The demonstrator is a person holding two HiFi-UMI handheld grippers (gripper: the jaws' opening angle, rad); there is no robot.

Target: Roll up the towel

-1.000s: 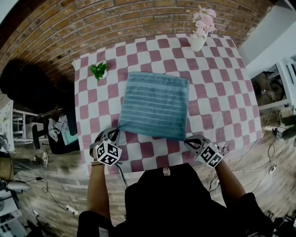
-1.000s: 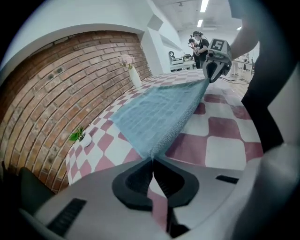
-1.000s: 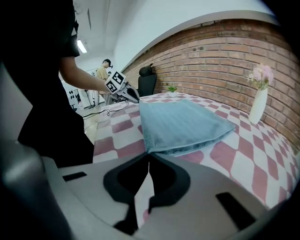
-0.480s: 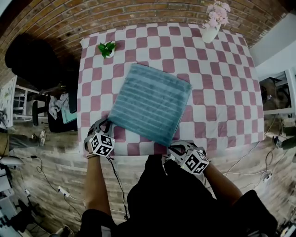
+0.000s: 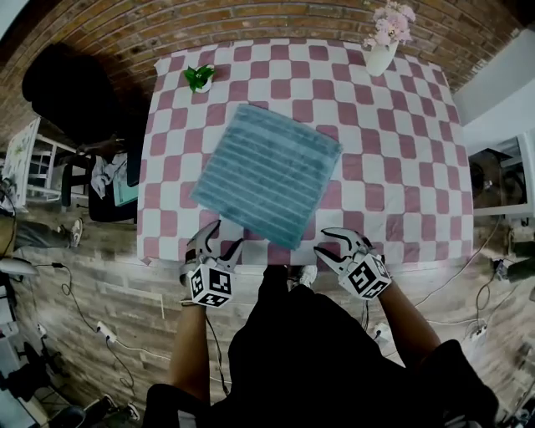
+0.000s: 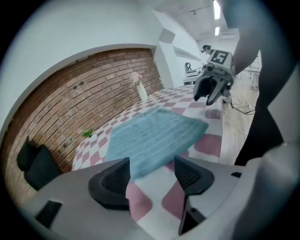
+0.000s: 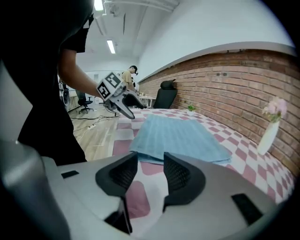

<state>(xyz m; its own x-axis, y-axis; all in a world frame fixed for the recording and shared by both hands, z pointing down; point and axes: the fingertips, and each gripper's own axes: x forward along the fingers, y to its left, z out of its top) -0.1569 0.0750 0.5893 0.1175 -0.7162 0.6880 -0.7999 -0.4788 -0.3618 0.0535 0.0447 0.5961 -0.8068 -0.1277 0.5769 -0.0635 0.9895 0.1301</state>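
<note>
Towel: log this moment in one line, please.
towel flat, unrolled | left tool jaws just opening, empty | right tool jaws just opening, empty

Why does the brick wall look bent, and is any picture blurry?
Head view: the wide lens bows the brick wall and the checked table edges. Left gripper view: dark rounded corners, and the blue towel looks soft and slightly smeared. Right gripper view: sharper, with bright ceiling lights.

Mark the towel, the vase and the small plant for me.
towel (image 5: pixel 267 174), head view, middle of its top face.
vase (image 5: pixel 378 59), head view, its white body.
plant (image 5: pixel 199 77), head view, green leaves.
</note>
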